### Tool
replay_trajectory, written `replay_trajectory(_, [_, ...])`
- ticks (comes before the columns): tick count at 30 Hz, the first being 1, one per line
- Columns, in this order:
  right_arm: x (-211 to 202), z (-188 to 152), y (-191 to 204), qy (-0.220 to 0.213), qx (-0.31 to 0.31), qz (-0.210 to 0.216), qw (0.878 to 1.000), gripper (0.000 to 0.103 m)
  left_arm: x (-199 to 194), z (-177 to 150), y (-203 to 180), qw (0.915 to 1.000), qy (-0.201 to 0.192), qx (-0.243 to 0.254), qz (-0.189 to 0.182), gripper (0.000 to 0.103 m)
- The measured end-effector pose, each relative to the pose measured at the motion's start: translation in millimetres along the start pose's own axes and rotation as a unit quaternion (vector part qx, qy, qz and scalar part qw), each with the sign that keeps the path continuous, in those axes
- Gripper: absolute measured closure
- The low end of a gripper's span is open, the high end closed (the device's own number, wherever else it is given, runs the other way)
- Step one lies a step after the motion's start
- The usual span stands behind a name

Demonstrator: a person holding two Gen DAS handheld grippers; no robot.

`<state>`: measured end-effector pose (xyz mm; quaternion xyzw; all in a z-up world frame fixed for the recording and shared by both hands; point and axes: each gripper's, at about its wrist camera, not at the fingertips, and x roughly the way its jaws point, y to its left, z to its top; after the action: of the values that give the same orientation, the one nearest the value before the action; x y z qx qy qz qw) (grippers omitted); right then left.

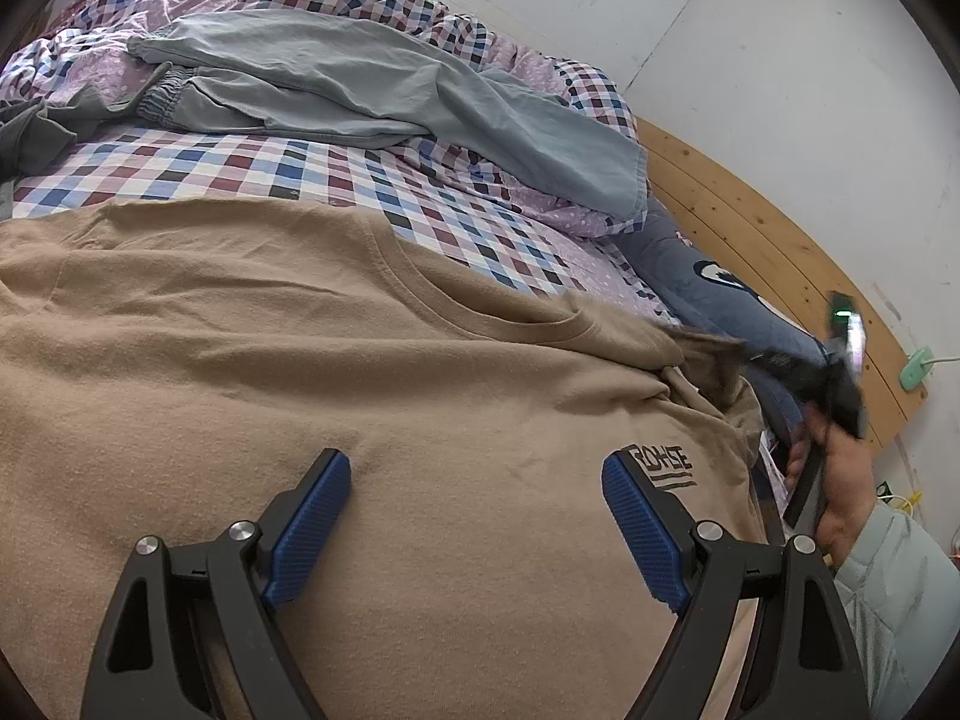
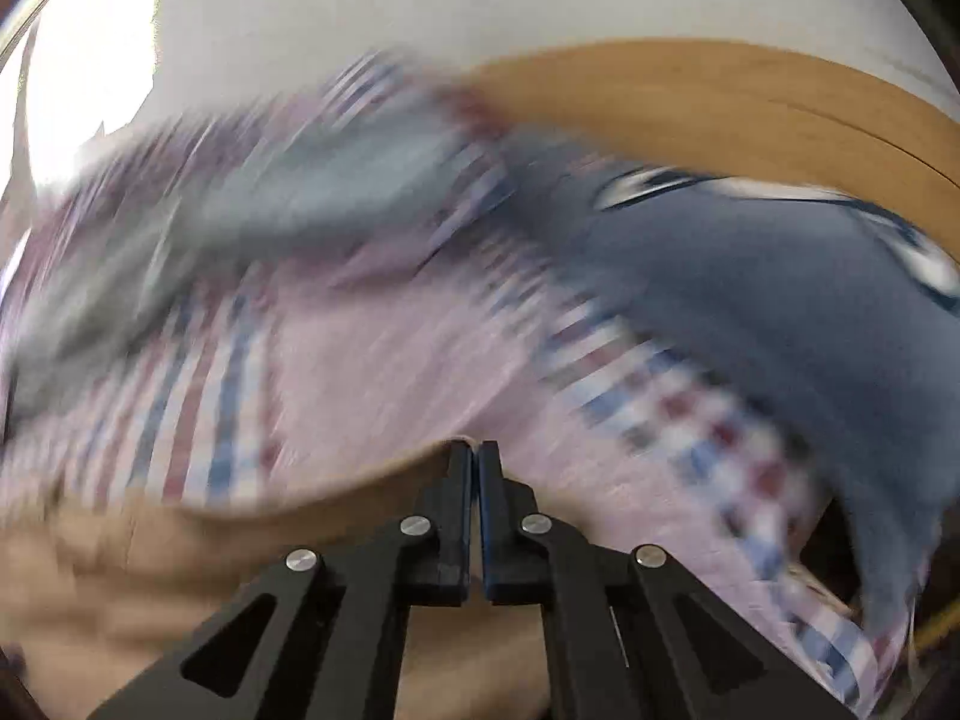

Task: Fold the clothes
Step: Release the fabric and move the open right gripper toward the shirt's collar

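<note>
The fingers of the left gripper (image 1: 477, 492) stand wide apart above the tan T-shirt (image 1: 300, 372), which lies flat on the checked bed sheet (image 1: 300, 171). The right gripper (image 2: 476, 450) has its fingers clamped on the shirt's edge. Beyond the shirt lie grey-blue trousers (image 1: 372, 84), soft and creased; beside it, a blue pillow (image 1: 708, 282) against the wooden headboard (image 1: 768, 240).

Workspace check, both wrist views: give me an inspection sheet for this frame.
Surface: bed with checked sheet.
Job's things: tan T-shirt spread flat; grey-blue trousers unfolded behind it.
Clutter: dark blue pillow by the headboard.
Grippers: left gripper open above the shirt; right gripper shut on the shirt's edge, view blurred.
Cables: green plug with a lead.
Surroundings: wooden headboard, white wall.
</note>
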<state>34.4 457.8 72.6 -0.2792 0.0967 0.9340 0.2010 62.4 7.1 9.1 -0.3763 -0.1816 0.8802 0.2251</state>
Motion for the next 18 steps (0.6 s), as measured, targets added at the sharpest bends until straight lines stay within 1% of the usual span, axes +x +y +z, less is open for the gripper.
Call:
replay_trajectory(1, [-12.7,4.2,-22.8,-0.026,0.051,-0.023,0.998,0.103,-0.2,0.0,0.0,1.0,0.0,0.0,0.0,0.014])
replay_trajectory(2, [-21.6,5.2,-40.9,-0.038,0.09,-0.043,0.994,0.102,-0.2,0.0,-0.2,1.0,0.0,0.0,0.0,0.014])
replay_trajectory(3, [-26.9,4.5,-58.7,-0.041,0.126,-0.062,0.989,0.102,-0.1,-0.1,-0.3,1.0,-0.001,0.001,0.0,0.014])
replay_trajectory(4, [-28.5,1.6,-75.8,-0.034,0.159,-0.077,0.984,0.102,0.0,-0.1,-0.5,1.0,-0.001,0.001,0.001,0.014])
replay_trajectory(5, [-27.1,-2.1,-85.4,-0.024,0.176,-0.083,0.98,0.102,0.2,0.0,-0.7,1.0,-0.001,0.002,0.002,0.014])
replay_trajectory(6, [-25.5,-5.7,-94.5,-0.014,0.193,-0.09,0.977,0.099,0.5,0.2,-1.1,1.0,-0.001,0.002,0.002,0.014])
replay_trajectory(8, [-19.9,-10.7,-97.3,0.009,0.198,-0.105,0.975,0.099,1.0,0.1,-1.8,1.0,-0.001,0.003,0.004,0.014])
replay_trajectory(9, [-20.1,-11.9,-94.0,0.012,0.192,-0.104,0.976,0.098,1.3,0.2,-2.0,1.0,-0.001,0.004,0.005,0.014])
replay_trajectory(11, [-22.0,-10.2,-81.1,0.013,0.169,-0.107,0.98,0.092,1.8,0.2,-2.4,1.0,-0.001,0.006,0.007,0.014])
replay_trajectory(12, [-25.6,-8.6,-73.0,0.007,0.157,-0.102,0.982,0.087,2.0,0.1,-2.6,1.0,-0.001,0.006,0.007,0.014])
replay_trajectory(13, [-29.7,-6.5,-64.1,-0.003,0.142,-0.095,0.985,0.071,2.2,0.1,-2.9,0.9999,-0.001,0.007,0.008,0.014])
replay_trajectory(14, [-34.0,-4.4,-55.0,-0.012,0.126,-0.088,0.988,0.063,2.2,-0.1,-2.9,0.9999,-0.001,0.007,0.008,0.014])
replay_trajectory(15, [-39.6,-1.8,-43.3,-0.023,0.108,-0.071,0.991,0.057,2.1,-0.3,-2.9,0.9999,-0.001,0.007,0.008,0.014])
replay_trajectory(17, [-42.2,3.5,-17.4,-0.022,0.069,0.005,0.997,0.056,2.2,-0.2,-2.8,0.9999,-0.001,0.007,0.008,0.014])
replay_trajectory(18, [-40.0,5.3,-3.2,-0.01,0.05,0.052,0.997,0.056,2.3,0.0,-2.6,0.9999,-0.001,0.007,0.008,0.014])
